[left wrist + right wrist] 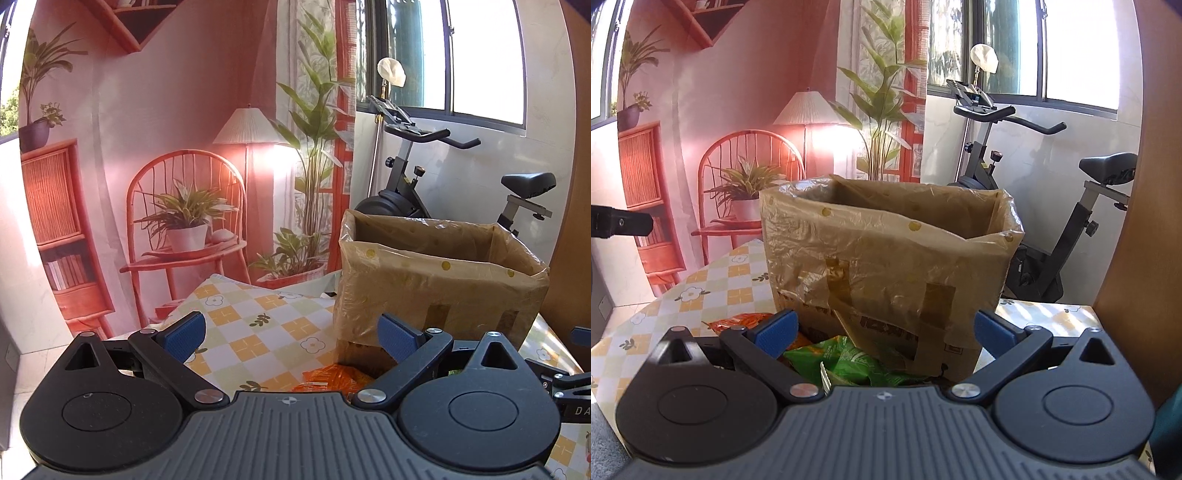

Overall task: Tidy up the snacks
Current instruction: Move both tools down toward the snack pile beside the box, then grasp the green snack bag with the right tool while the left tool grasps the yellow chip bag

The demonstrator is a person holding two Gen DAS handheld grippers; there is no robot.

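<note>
A cardboard box (886,273) lined with a brownish plastic bag stands on the checked tablecloth (713,291); the same box (436,291) sits right of centre in the left wrist view. A green snack packet (849,363) lies at the box's foot, low between the fingers of my right gripper (884,332), which is open and holds nothing. An orange snack packet (746,320) lies left of the green one; this orange packet (332,378) shows low between the fingers of my left gripper (291,334), also open and empty.
An exercise bike (1045,206) stands behind the table at the right. A printed backdrop (177,155) of a chair, lamp and plants hangs behind. A wooden panel (1145,221) rises at the far right. The other gripper's tip (620,221) shows at the left edge.
</note>
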